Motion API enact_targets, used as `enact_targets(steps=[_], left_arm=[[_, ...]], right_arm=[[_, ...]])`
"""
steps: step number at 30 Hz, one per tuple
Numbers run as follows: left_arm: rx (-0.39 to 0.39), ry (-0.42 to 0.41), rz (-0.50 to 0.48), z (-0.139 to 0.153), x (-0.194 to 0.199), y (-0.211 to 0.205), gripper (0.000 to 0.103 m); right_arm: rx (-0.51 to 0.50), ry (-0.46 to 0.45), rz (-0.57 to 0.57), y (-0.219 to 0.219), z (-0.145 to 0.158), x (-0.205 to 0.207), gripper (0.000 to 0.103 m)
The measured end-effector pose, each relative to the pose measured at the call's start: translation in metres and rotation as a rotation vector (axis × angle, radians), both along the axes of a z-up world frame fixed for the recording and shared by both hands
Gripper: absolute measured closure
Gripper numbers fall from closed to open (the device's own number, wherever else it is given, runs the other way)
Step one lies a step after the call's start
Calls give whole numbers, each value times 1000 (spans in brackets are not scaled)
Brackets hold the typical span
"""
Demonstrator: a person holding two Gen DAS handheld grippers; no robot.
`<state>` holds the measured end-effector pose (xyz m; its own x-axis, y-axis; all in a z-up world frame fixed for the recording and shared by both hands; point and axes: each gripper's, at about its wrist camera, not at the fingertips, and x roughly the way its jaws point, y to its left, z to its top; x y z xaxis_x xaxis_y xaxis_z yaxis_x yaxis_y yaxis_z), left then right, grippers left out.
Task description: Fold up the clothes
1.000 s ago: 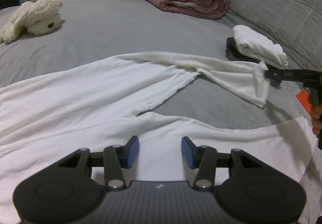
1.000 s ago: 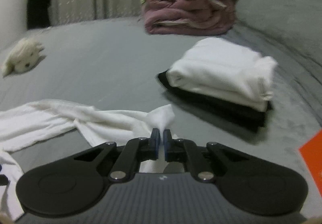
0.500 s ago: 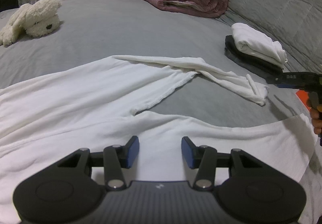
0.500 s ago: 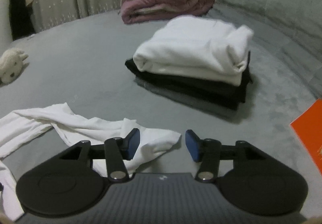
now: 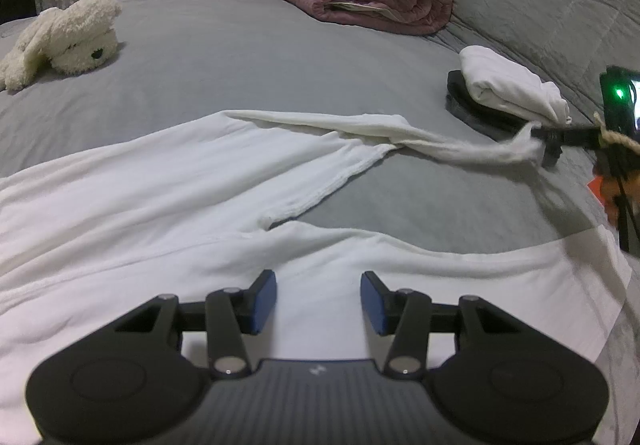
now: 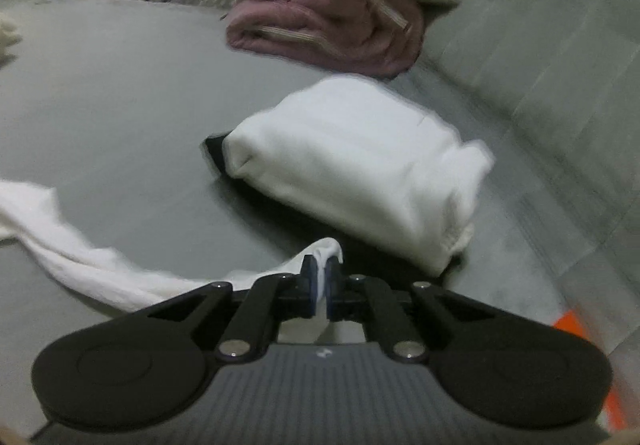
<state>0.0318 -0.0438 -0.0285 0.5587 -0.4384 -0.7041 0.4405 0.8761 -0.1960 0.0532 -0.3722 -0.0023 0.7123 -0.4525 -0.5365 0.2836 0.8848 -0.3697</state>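
Re-clamped after letting go, the right gripper [image 6: 320, 287] now pinches the sleeve end [image 6: 326, 251] of the white garment [image 5: 160, 205] spread on the bed [image 5: 240, 57]. Left gripper [image 5: 318, 299] hovers unclenched over the hem. Such a thin pinch could slip if pulled hard.

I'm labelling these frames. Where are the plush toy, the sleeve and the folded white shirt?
plush toy [image 5: 76, 41]: left wrist view, on its head.
sleeve [image 5: 460, 153]: left wrist view, on its stretched middle.
folded white shirt [image 6: 352, 161]: right wrist view, on its top face.
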Motion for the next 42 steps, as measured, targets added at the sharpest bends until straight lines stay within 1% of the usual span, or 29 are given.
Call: enact_targets(steps=[4, 8, 12, 16, 19, 20, 21, 23, 26, 30, 34, 38, 42], left_arm=[[-4, 2, 0, 0, 0, 0, 55], [-9, 4, 0, -1, 1, 2, 55], [-11, 4, 1, -1, 1, 3, 55], [-13, 4, 3, 0, 2, 3, 55], [-21, 4, 12, 2, 3, 6, 55], [-22, 3, 16, 2, 4, 8, 55], [-23, 2, 24, 3, 5, 10, 55], [-25, 0, 40, 4, 8, 14, 55], [-29, -4, 68, 7, 12, 21, 55], [-32, -23, 115, 13, 19, 33, 55], [-41, -28, 183, 15, 29, 51, 55], [-62, -20, 252, 17, 39, 70, 55], [-68, -17, 294, 16, 45, 81, 55]], right_arm=[[-120, -27, -21, -9, 0, 10, 100], [-163, -74, -24, -9, -5, 7, 100], [-163, -99, -23, -6, -6, 3, 100], [-115, -69, -55, -11, -10, 7, 99], [-75, -52, -77, -16, -14, 3, 84], [-64, -54, -84, -17, -14, -1, 72], [-50, -59, -88, -18, -13, -5, 66], [-20, -69, -77, -18, -10, -13, 66], [22, -72, -29, -10, -3, -21, 66], [113, -60, 101, 15, 7, -21, 66], [206, -34, 256, 52, 15, -11, 66], [247, 5, 411, 95, 15, 6, 66], [270, 53, 530, 128, 11, 26, 66]])
